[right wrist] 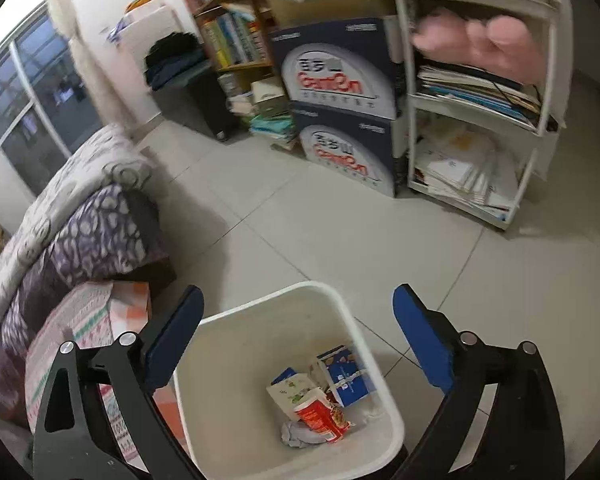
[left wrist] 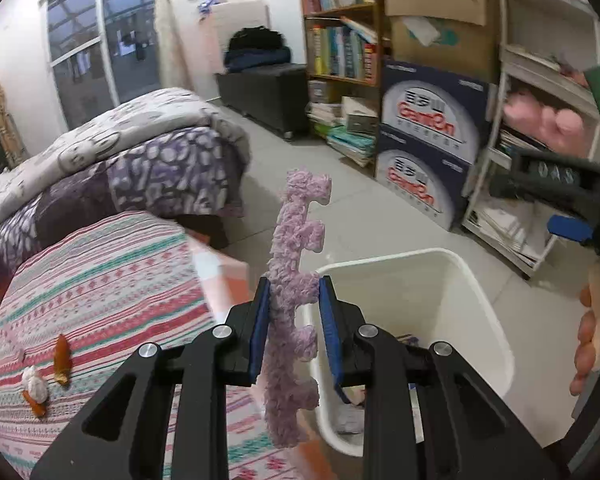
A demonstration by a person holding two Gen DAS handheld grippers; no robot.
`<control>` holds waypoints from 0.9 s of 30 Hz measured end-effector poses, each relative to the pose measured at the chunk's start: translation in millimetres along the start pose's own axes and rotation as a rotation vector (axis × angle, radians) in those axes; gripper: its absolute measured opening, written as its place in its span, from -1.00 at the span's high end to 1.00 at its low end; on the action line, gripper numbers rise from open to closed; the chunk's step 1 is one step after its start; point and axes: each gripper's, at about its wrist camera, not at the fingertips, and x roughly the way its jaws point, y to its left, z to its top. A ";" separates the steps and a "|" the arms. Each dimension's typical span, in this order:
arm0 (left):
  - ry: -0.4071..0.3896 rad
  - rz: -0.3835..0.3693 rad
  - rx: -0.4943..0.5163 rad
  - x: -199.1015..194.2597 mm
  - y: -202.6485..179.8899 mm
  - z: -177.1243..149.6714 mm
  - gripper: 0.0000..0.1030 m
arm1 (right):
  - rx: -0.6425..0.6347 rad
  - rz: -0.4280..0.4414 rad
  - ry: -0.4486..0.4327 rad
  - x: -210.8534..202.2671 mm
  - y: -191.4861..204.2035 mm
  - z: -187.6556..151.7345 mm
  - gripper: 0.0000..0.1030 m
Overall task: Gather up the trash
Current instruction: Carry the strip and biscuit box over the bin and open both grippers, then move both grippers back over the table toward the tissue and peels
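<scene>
**Fuzzy strip held, other fingers wide over the bin**

Fingers of the left gripper [left wrist: 292, 294] are squeezed close on a fuzzy purple strip [left wrist: 295, 264]. The strip stands almost straight up between the blue pads, sticking out toward 12 o'clock and hanging down toward 6 o'clock. It has little bumps along one side.

Just beside it, at 3 o'clock, is the white trash bin [left wrist: 488, 308] on the grey tile floor [left wrist: 340, 216]. At 9 o'clock is a bed with a striped blanket [left wrist: 99, 280]. Small bits of trash [left wrist: 39, 384] lie on it, white and orange ones.

The right gripper [right wrist: 297, 308] has its fingers spread wide apart, with nothing between them. Below them the white bin stands open. Inside lie a red packet [right wrist: 322, 416], a blue box [right wrist: 348, 376], a white carton [right wrist: 291, 392] and some crumpled paper [right wrist: 295, 436].

Across the floor at 12 o'clock stand two dark blue boxes [right wrist: 340, 92], one on the other, with a white shelf [right wrist: 544, 112] of papers at 1 o'clock.
</scene>
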 end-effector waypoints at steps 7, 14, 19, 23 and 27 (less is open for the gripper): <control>0.008 -0.060 0.023 10.7 -37.1 8.5 0.51 | 0.109 -0.007 -0.020 -5.4 -27.1 12.3 -0.84; 0.009 -0.132 0.022 13.5 -58.8 25.0 -0.12 | 0.181 -0.017 -0.032 -6.4 -45.2 18.4 -0.85; 0.002 -0.154 0.012 7.0 -60.7 31.3 -0.26 | 0.176 -0.024 -0.039 -6.8 -44.0 18.4 -0.86; -0.017 -0.136 0.034 -1.0 -56.9 31.6 -0.37 | 0.147 -0.024 -0.052 -9.2 -33.6 18.0 -0.86; -0.041 -0.074 0.044 -4.5 -42.4 30.8 -0.38 | 0.120 -0.019 -0.064 -10.5 -19.1 14.5 -0.86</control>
